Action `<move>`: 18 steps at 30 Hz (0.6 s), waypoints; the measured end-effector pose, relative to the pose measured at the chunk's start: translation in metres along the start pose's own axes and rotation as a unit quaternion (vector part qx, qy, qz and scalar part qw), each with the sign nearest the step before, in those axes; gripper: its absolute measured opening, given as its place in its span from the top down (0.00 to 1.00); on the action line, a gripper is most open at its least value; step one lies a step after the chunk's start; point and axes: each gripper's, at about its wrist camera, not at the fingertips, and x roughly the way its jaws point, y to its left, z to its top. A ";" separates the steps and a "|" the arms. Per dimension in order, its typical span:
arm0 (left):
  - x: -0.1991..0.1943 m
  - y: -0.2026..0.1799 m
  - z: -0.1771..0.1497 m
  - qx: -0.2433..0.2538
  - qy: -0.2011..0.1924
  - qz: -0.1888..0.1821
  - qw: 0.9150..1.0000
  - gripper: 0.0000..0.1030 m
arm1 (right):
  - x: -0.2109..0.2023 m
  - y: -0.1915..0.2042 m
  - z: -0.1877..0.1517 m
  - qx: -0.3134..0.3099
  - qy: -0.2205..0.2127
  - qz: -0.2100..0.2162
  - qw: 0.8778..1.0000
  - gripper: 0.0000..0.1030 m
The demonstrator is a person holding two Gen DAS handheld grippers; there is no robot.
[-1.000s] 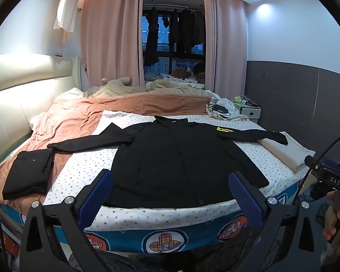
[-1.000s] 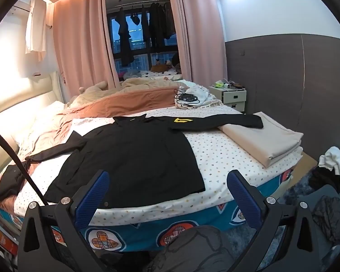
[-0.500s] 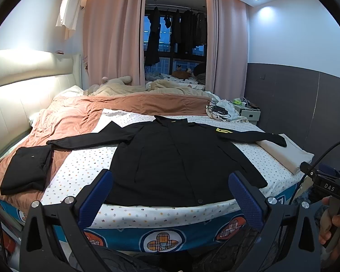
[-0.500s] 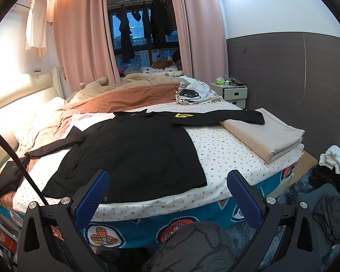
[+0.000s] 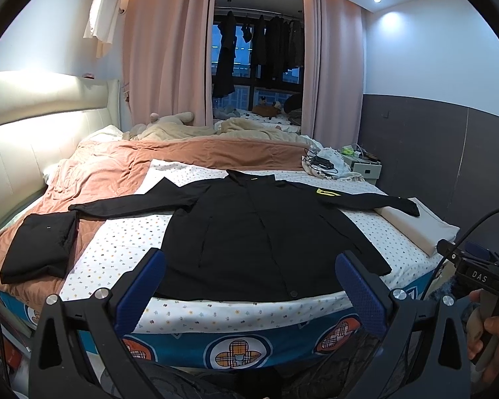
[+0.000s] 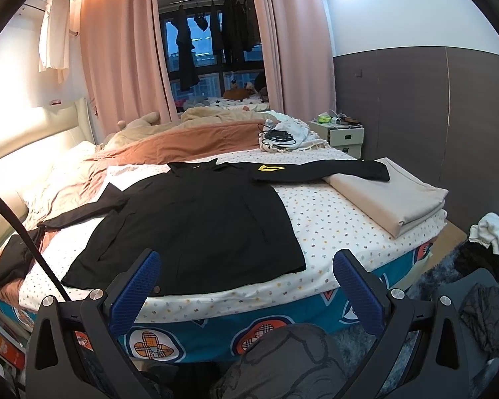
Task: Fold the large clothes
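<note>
A large black jacket (image 5: 259,232) lies spread flat on the bed (image 5: 133,236), front up, both sleeves stretched out sideways. It also shows in the right wrist view (image 6: 199,226). Its right sleeve, with a yellow mark (image 6: 269,167), ends on a folded beige sheet (image 6: 392,196). My left gripper (image 5: 252,286) is open and empty, held off the bed's near edge in front of the hem. My right gripper (image 6: 246,282) is open and empty, also short of the bed, by the hem's right part.
A folded black garment (image 5: 36,249) lies on the pink duvet (image 5: 99,179) at the bed's left. A pile with cables (image 6: 282,136) sits at the far right corner by a nightstand (image 6: 344,136). Clothes lie on the floor at the right (image 6: 482,249).
Both grippers have risen a little and tilted, so the bed sits lower in both views. The jacket has not moved. Both stay open.
</note>
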 end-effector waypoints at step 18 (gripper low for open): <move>-0.007 -0.002 -0.005 0.009 -0.005 -0.008 1.000 0.00 | -0.001 0.001 -0.003 0.003 0.002 0.000 1.000 0.00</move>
